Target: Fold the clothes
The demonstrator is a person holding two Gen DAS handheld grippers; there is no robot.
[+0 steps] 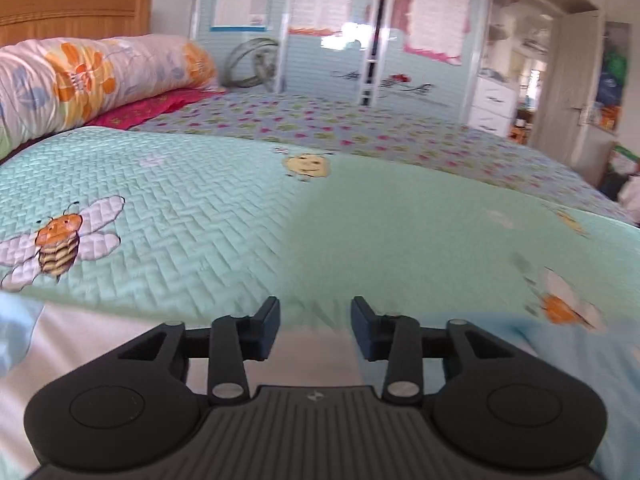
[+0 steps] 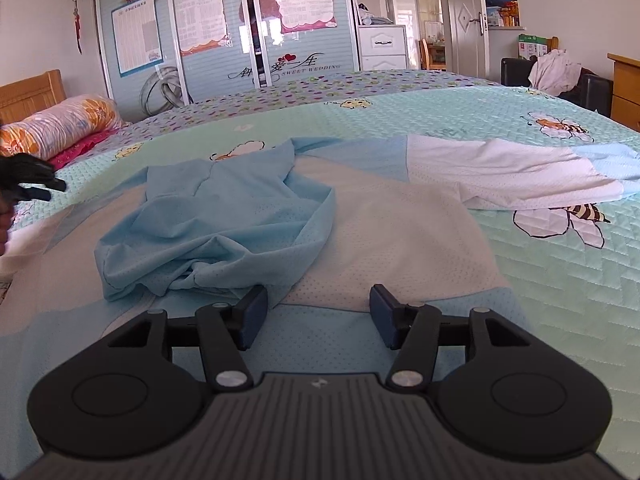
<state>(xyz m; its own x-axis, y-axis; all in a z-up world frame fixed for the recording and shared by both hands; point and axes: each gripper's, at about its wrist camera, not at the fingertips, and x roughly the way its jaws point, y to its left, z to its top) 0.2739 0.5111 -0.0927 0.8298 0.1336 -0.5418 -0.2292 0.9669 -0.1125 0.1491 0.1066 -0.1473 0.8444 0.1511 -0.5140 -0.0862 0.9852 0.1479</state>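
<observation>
A light-blue and white shirt lies spread on the mint quilted bedspread. One blue part is folded and bunched over its middle; a white sleeve stretches to the right. My right gripper is open and empty, low over the shirt's near blue hem. My left gripper is open and empty above the shirt's white and blue edge. The left gripper also shows at the far left of the right wrist view.
A rolled floral quilt and a red pillow lie at the headboard. A sliding wardrobe stands beyond the bed. A dark chair with clothes and a wooden desk stand at the right.
</observation>
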